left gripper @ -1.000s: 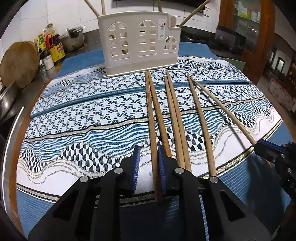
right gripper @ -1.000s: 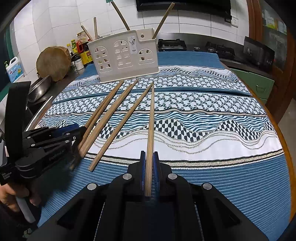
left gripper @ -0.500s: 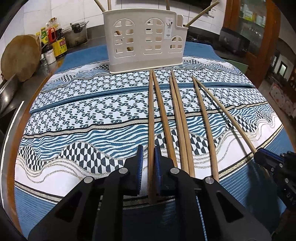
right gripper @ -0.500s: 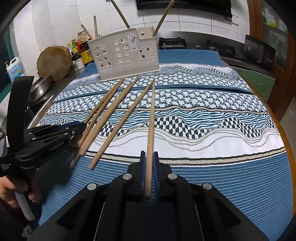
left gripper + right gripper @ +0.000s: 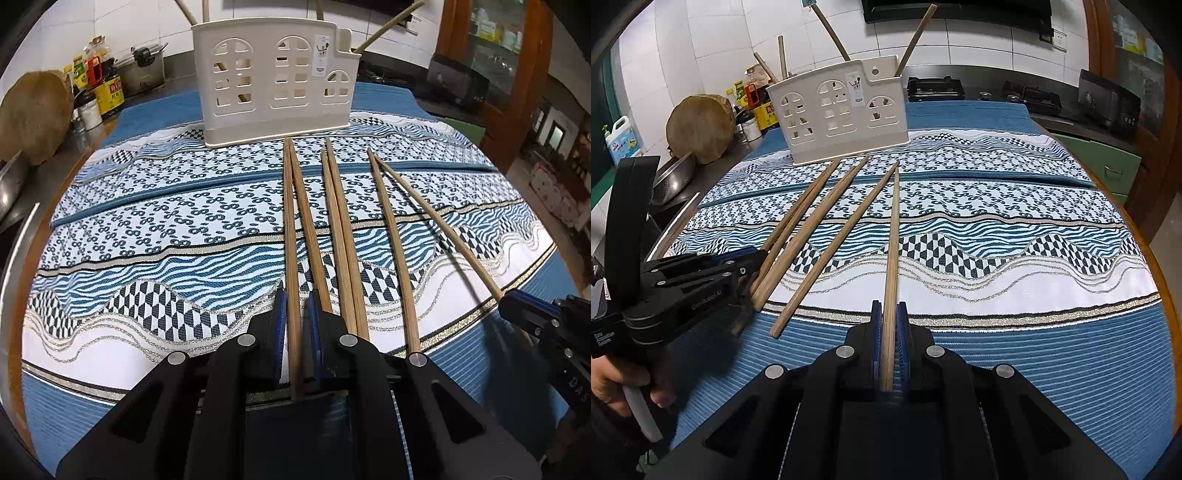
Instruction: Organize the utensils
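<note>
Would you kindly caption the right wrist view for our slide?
Right gripper clamps one wooden chopstick on the patterned cloth, facing the cream utensil holder.

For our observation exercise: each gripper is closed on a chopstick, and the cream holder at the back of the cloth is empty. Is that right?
Not quite. The holder is not empty: the right wrist view shows several sticks poking out of its top. The rest stands: the left gripper and the right gripper are each closed on a chopstick.
</note>
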A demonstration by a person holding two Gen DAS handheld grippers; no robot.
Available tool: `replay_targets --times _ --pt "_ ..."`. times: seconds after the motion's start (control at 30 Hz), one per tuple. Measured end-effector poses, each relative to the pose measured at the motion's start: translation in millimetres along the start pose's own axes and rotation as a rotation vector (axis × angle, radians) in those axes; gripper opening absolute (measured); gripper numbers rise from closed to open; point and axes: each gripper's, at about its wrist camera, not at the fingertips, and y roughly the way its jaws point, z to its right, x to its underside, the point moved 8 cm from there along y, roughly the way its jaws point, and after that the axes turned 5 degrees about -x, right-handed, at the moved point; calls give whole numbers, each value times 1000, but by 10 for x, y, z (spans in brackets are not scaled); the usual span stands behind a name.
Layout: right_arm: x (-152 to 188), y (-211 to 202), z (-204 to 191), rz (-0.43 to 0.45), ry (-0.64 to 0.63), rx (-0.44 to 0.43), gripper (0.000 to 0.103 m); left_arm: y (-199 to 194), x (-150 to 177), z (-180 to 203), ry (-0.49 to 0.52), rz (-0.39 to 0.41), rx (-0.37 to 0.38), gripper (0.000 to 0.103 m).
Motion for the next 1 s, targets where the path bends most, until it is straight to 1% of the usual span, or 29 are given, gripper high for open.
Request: replay_targets --times 0.13,0.2,0.3,0.33,0.47,0.67,0.77,0.9,1.0 --pt "2 -6 7 1 4 -4 8 7 -12 -14 1 2 22 11" --pt "-7 -25 6 5 -2 -4 8 1 -25 -25 1 -3 30 7" --pt "-52 -88 -4 21 -13 1 8 -43 -56 -49 -18 -1 72 7" --pt "-71 -104 -2 26 -16 1 8 -64 -63 -53 -14 7 71 6" --pt "-207 -233 -8 63 -36 8 8 -142 -86 -72 -12 35 75 6" --pt "-516 -514 -68 133 -84 9 7 -261 -134 -115 -31 74 91 6" --pt "-678 -633 -114 159 -111 0 7 -417 -209 -126 -35 123 97 6" --pt "-915 -765 -187 191 -144 -15 6 -623 -347 -155 -2 207 61 6" --pt "-1049 -821 -237 205 -164 -20 6 -699 -409 -222 -10 229 58 6"
